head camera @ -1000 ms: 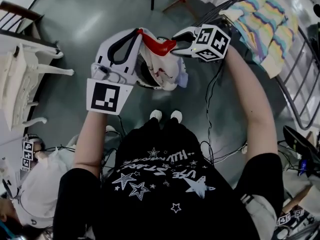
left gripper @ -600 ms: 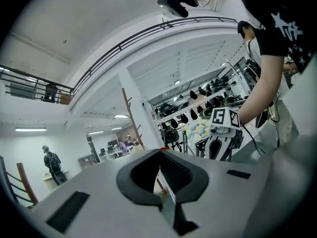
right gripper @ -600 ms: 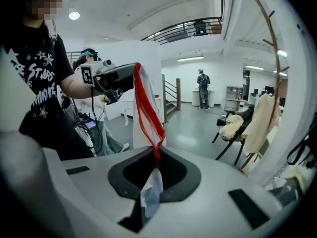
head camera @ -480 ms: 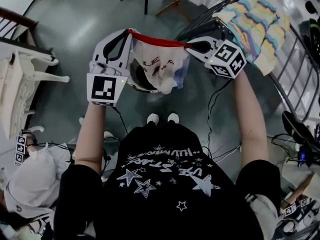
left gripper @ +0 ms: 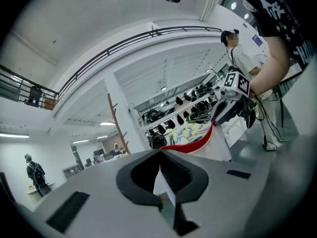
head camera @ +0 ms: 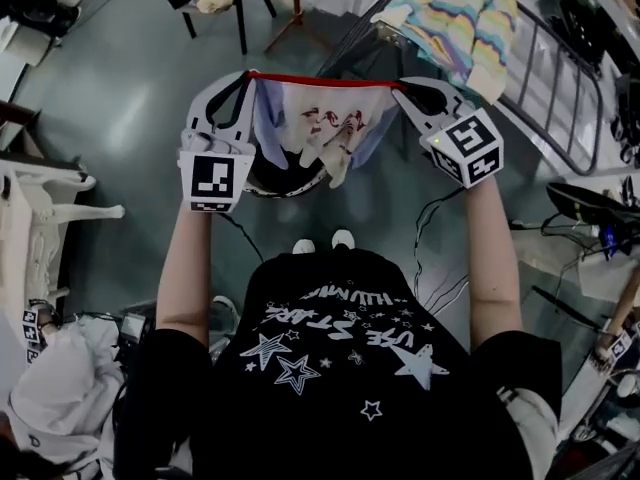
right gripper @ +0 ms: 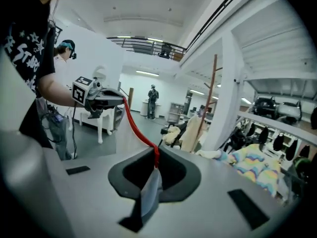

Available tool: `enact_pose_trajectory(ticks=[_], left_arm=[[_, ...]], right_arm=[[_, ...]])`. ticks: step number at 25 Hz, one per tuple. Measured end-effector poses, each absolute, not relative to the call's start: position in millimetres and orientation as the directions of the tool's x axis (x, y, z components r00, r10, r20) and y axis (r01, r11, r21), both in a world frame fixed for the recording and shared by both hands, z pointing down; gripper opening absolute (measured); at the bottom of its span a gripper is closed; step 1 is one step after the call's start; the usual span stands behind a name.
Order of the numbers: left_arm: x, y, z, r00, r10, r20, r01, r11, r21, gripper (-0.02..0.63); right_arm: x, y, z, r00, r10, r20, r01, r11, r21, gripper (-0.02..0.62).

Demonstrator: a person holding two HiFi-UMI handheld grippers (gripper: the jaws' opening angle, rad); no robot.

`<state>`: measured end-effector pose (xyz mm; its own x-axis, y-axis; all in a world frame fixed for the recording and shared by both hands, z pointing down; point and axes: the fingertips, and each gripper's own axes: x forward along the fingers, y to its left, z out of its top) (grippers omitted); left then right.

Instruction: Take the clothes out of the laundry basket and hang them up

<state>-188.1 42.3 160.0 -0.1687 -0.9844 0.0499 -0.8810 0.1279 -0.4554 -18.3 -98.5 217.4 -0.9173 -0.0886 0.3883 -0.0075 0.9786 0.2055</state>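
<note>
The left gripper (head camera: 248,76) was closed tight on one end of a red band (head camera: 320,78), with white cloth bunched between its jaws. The right gripper (head camera: 400,86) had just been closing its jaws, and they were pinched on the other end of the same band, again with cloth caught between them. The band ran nearly straight from one gripper to the other. Below it hung a small white garment (head camera: 322,128) with dark red print and a pale blue edge, spread open and well clear of the floor.

The basket (head camera: 262,180) sat on the floor directly under the garment, close in front of the person's feet. How much was left inside could not be made out. Off to the right and further away stood a metal rack (head camera: 548,63), with a striped cloth (head camera: 455,13) already draped over its near end.

So this piece was out of the basket and opened up, but not yet hung. It appeared that carrying it to the rack and laying it over a rail remained, then going back for whatever the basket held.
</note>
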Motion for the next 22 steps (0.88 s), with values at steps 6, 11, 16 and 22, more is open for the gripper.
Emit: enact_pose_trajectory(ticks=[6, 11, 16, 22], left_arm=[[-167.2, 42.9, 142.8, -0.069, -0.998, -0.004, -0.880, 0.063, -0.471, 0.023], [-140.4, 33.3, 124.8, 0.042, -0.998, -0.056, -0.886, -0.011, -0.463, 0.023], [-104.1, 25.1, 116.2, 0.153, -0.985, -0.081, -0.890, -0.102, -0.444, 0.023], [-67.8, 5.3, 120.8, 0.225, -0.972, -0.062, -0.870, -0.172, -0.463, 0.023]], right_arm=[[31.4, -70.5, 177.3, -0.901, -0.282, 0.330, -0.190, 0.939, 0.285, 0.028], [80.2, -37.6, 152.9, -0.866, -0.400, 0.299, -0.326, 0.906, 0.269, 0.028], [123.4, -26.4, 142.1, -0.784, -0.563, 0.262, -0.491, 0.820, 0.293, 0.028], [161.2, -29.9, 141.3, -0.707, -0.665, 0.238, -0.591, 0.742, 0.318, 0.028]])
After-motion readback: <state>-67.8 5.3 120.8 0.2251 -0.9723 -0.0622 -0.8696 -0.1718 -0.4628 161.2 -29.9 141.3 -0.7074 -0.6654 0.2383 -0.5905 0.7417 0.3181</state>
